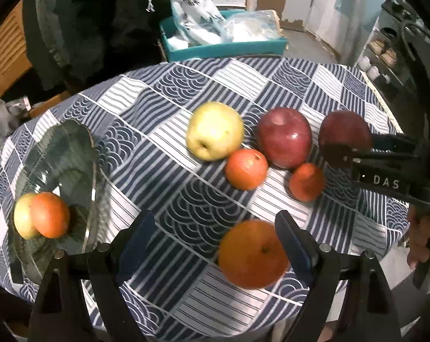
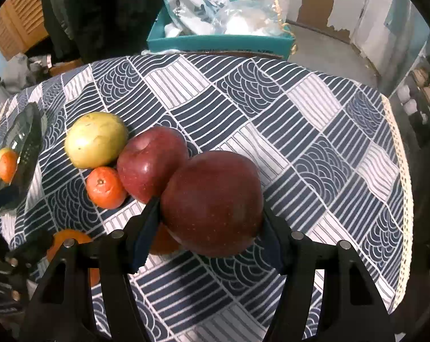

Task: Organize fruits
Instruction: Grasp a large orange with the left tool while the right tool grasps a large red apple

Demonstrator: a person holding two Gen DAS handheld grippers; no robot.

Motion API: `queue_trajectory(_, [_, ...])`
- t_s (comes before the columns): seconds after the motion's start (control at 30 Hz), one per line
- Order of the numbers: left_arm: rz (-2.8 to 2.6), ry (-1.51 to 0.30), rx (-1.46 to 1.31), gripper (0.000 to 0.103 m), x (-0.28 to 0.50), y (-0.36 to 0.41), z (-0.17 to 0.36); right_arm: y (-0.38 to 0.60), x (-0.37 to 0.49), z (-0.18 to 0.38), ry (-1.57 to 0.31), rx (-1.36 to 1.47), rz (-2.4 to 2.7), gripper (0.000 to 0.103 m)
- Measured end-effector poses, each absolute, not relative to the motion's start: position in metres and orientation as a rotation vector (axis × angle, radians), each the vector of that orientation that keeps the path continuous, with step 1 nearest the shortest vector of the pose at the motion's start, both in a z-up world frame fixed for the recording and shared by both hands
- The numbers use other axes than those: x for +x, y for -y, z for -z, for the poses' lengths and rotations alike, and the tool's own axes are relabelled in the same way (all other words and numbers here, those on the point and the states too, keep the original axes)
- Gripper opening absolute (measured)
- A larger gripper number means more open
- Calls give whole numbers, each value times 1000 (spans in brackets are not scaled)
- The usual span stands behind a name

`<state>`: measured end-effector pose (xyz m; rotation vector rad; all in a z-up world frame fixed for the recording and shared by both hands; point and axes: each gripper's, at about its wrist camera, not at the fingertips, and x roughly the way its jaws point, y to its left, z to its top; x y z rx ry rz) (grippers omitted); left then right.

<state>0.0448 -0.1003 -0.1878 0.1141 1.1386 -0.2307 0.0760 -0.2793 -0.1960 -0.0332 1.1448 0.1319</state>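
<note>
My right gripper is shut on a dark red apple, also seen at the right of the left wrist view. A second red apple, a yellow-green apple and a small mandarin lie beside it on the cloth. My left gripper is open, with a large orange lying against its right finger. A glass bowl at the left holds a green apple and an orange fruit. Two mandarins lie mid-table.
The round table wears a blue and white patterned cloth. Behind it a teal box holds plastic bags. A dark jacket hangs at the back left. Shelves with jars stand at the right. A hand holds the right gripper.
</note>
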Motion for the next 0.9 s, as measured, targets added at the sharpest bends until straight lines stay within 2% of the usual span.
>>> queue_trajectory(0.6, [283, -1278, 94, 87, 29, 123, 229, 284, 34, 185, -1145, -25, -134, 66])
queue_trajectory(0.8, [316, -1306, 68, 70, 27, 121, 237, 281, 32, 187, -1149, -29, -143, 66])
queue_trajectory(0.9, [320, -1302, 72, 69, 26, 121, 236, 281, 31, 188, -1146, -28, -146, 66])
